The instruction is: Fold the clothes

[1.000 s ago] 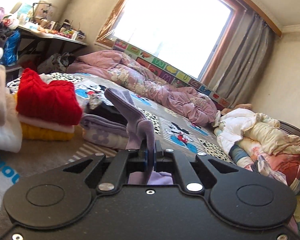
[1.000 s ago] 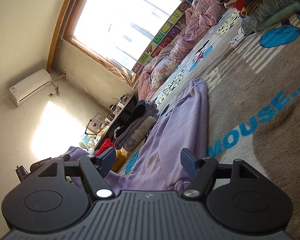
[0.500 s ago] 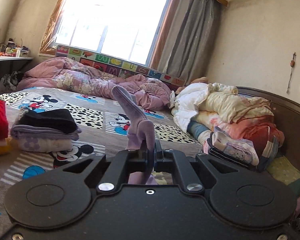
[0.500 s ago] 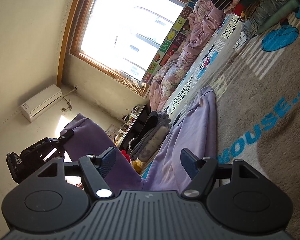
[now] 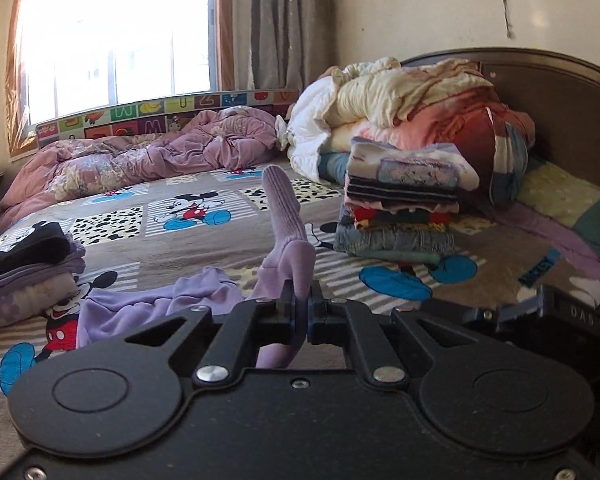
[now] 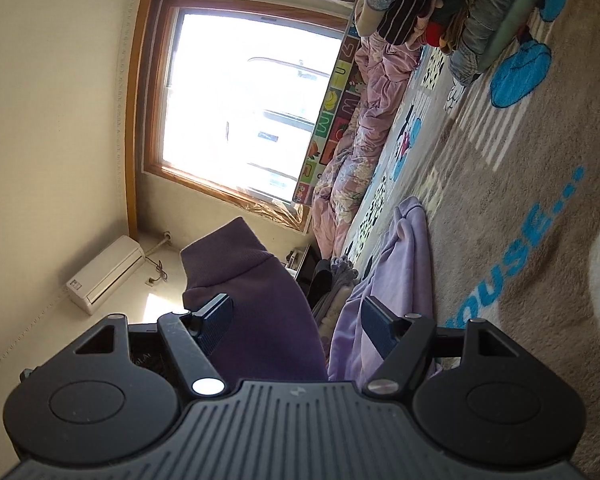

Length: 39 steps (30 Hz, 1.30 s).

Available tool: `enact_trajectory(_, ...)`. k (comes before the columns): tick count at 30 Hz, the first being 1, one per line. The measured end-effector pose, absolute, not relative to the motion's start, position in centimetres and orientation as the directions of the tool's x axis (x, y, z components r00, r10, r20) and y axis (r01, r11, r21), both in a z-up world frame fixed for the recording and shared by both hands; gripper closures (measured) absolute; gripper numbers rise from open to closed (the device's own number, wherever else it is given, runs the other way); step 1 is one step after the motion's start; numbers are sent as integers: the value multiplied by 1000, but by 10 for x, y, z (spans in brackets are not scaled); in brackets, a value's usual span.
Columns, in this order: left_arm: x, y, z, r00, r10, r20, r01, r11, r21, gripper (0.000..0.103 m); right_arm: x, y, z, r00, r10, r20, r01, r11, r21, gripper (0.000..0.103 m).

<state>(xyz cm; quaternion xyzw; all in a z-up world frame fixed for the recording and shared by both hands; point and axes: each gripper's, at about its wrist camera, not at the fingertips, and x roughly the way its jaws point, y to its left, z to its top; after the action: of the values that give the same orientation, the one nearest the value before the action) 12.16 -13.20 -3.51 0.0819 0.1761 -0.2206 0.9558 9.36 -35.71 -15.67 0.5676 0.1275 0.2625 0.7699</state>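
My left gripper (image 5: 302,307) is shut on the sleeve (image 5: 287,236) of a lilac sweatshirt, and the ribbed cuff stands up above the fingers. The rest of the lilac sweatshirt (image 5: 147,304) lies crumpled on the cartoon-mouse blanket (image 5: 203,236) to the left. In the right wrist view, rolled on its side, my right gripper (image 6: 295,322) is open. The lifted sleeve (image 6: 255,304) hangs between its fingers, close to the left pad (image 6: 215,320). The sweatshirt body (image 6: 396,272) lies flat on the blanket (image 6: 520,184). The right gripper's body (image 5: 572,316) shows at the lower right of the left wrist view.
A folded stack of dark and lilac clothes (image 5: 27,268) sits at the left. A taller folded pile (image 5: 404,208) stands at the right before heaped bedding (image 5: 416,108) and a dark headboard (image 5: 572,92). A pink quilt (image 5: 147,152) lies under the window (image 5: 115,44).
My left gripper has swung right with the sleeve, from facing the red sweater stack to facing the headboard pile. In the right wrist view the sleeve has come in between my open right fingers.
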Motion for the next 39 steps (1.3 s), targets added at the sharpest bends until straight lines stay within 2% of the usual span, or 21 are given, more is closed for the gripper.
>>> enact_trajectory(2,120,-146,-50,832,-388,-397,467,876,123,101,95,-361,-160,836,541,96,-247,214,945,27)
enact_trajectory(12,122,-188,-117,800,-334,-498,513,812,279,101,101,-377,-188,873,487,27,-115,151,982,24)
enact_trajectory(19,129,-203,-142,788,-308,-533,522,794,312,101,109,-381,-203,881,472,-37,-38,149,988,23)
enact_trajectory(22,132,-208,-151,757,-311,-575,555,770,314,99,114,-381,-208,879,472,-66,-10,157,988,24)
enact_trajectory(23,133,-210,-154,740,-315,-594,572,759,311,89,115,-380,-209,878,473,-71,-6,161,987,24)
enact_trajectory(24,134,-211,-156,718,-322,-617,595,744,304,70,115,-380,-209,877,474,-78,-3,168,986,24)
enact_trajectory(25,134,-212,-158,703,-328,-631,609,735,298,66,116,-379,-209,876,476,-85,-1,176,984,24)
enact_trajectory(31,121,-188,-138,665,-399,-631,633,750,193,65,112,-373,-198,875,452,-171,28,307,951,25)
enact_trajectory(39,80,-98,-94,750,-418,-514,534,840,96,59,104,-355,-186,839,445,-314,65,490,869,25)
